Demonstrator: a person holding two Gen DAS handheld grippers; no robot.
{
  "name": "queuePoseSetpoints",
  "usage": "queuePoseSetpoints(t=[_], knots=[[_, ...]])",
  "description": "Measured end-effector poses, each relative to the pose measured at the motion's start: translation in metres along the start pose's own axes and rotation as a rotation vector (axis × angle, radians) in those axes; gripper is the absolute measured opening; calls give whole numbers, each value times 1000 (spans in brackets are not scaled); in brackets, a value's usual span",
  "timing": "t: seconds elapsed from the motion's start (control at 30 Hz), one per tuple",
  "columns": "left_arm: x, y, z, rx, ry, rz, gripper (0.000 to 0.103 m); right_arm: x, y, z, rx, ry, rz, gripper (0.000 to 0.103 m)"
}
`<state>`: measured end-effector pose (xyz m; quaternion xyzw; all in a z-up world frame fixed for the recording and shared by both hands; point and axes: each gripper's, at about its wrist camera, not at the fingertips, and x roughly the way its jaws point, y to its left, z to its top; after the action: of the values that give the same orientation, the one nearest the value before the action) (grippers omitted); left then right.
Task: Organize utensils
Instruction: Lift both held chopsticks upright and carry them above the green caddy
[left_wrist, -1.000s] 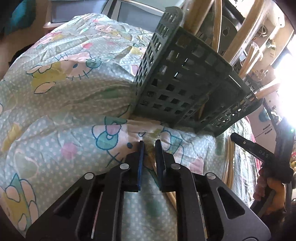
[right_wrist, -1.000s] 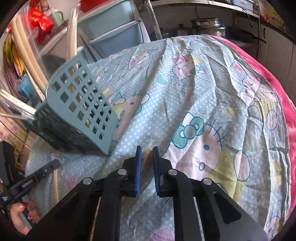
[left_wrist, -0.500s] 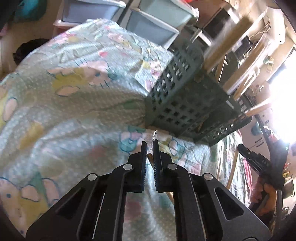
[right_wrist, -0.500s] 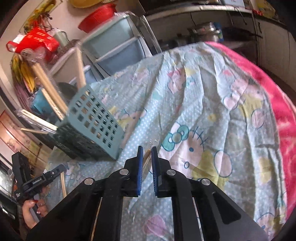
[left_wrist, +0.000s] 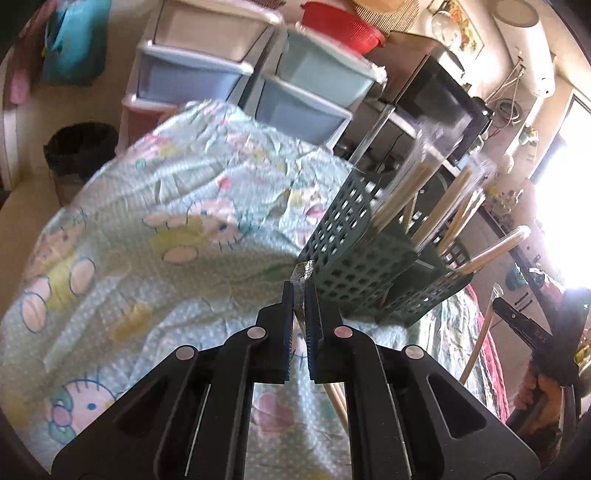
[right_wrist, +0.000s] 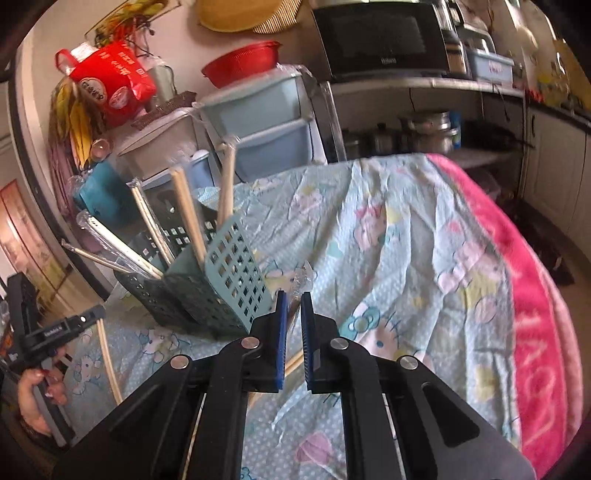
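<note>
Two grippers, left (left_wrist: 298, 295) and right (right_wrist: 290, 304), each clamped on wrapped chopsticks (left_wrist: 302, 275), raised off the patterned cloth (left_wrist: 155, 236). Angled toward the perforated caddy (left_wrist: 354, 258), just beyond the tips, probably for insertion.

Lower lengths of wrapped chopsticks (left_wrist: 338, 400) hidden behind left claw (left_wrist: 300, 295); cartoon bedsheet (left_wrist: 177, 229) motion-blurred.

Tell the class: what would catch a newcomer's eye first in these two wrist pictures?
First, each gripper, the left gripper and the right gripper, is shut on a plastic-wrapped pair of chopsticks held above the cartoon-cat cloth. Just beyond the fingertips stands a green perforated holder bristling with more wrapped chopsticks. At the right edge of the right wrist view, a bright pink blanket stands out.
</note>
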<state>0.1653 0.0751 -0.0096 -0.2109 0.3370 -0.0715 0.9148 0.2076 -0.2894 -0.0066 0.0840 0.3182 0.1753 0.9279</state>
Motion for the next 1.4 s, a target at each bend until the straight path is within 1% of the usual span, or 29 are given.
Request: queuePoseSetpoints(t=[0.27, 0.87, 1.07, 1.4], knots=[[-23, -16, 9, 47, -56, -21, 3, -22, 14, 10, -62, -78, -26, 5], [-58, -52, 26, 130, -135, -85, 3, -65, 58, 29, -162, -186, 42, 4], [-72, -70, 42, 161, -188, -108, 3, -75, 74, 36, -194, -216, 68, 4], [-94, -103, 83, 207, -277, -179, 3, -89, 103, 62, -246, -285, 120, 4]])
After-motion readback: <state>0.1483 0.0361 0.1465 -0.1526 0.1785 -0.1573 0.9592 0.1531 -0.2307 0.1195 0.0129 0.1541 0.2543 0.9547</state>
